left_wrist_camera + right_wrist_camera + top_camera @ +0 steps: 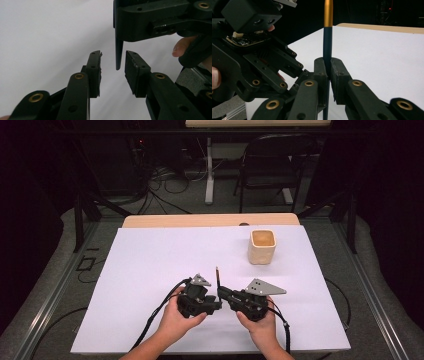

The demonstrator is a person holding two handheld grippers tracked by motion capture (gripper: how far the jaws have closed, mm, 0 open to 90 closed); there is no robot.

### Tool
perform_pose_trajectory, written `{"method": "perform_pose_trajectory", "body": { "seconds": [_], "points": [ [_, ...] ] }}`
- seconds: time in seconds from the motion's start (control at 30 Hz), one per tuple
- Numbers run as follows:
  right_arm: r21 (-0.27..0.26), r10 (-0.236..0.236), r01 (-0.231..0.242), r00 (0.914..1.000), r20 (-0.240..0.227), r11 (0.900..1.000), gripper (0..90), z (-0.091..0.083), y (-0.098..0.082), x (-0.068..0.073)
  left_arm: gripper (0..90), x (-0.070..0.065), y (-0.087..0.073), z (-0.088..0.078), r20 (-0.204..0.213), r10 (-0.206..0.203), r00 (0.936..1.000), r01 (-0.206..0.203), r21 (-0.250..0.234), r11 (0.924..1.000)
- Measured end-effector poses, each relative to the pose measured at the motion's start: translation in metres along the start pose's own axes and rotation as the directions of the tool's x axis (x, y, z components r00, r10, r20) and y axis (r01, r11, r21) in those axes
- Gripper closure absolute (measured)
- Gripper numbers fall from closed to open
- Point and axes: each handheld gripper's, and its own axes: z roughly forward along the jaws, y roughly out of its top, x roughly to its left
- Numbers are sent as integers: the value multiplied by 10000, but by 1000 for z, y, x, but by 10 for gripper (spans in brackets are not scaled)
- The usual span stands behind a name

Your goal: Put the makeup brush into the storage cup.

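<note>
Right gripper (328, 72) around pen (327, 37); cup (262, 246) apart.

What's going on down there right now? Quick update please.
Right gripper clamped on upright black, gold-banded pen. Left gripper open around its tip. Beige square cup well clear.

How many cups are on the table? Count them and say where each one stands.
1. The beige cup stands upright on the white sheet, at the far right, apart from both hands. More may be hidden outside the frames.
</note>
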Motion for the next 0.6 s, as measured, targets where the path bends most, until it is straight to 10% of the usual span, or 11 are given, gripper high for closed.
{"method": "perform_pose_trajectory", "body": {
  "seconds": [0.6],
  "points": [
    [-14, 295, -296, 9992, -262, 9996, 838, 1, 0, 2, 775, -1, 2, 1, 179, -289, 9994, 292, -147, 9995]
  ]
}}
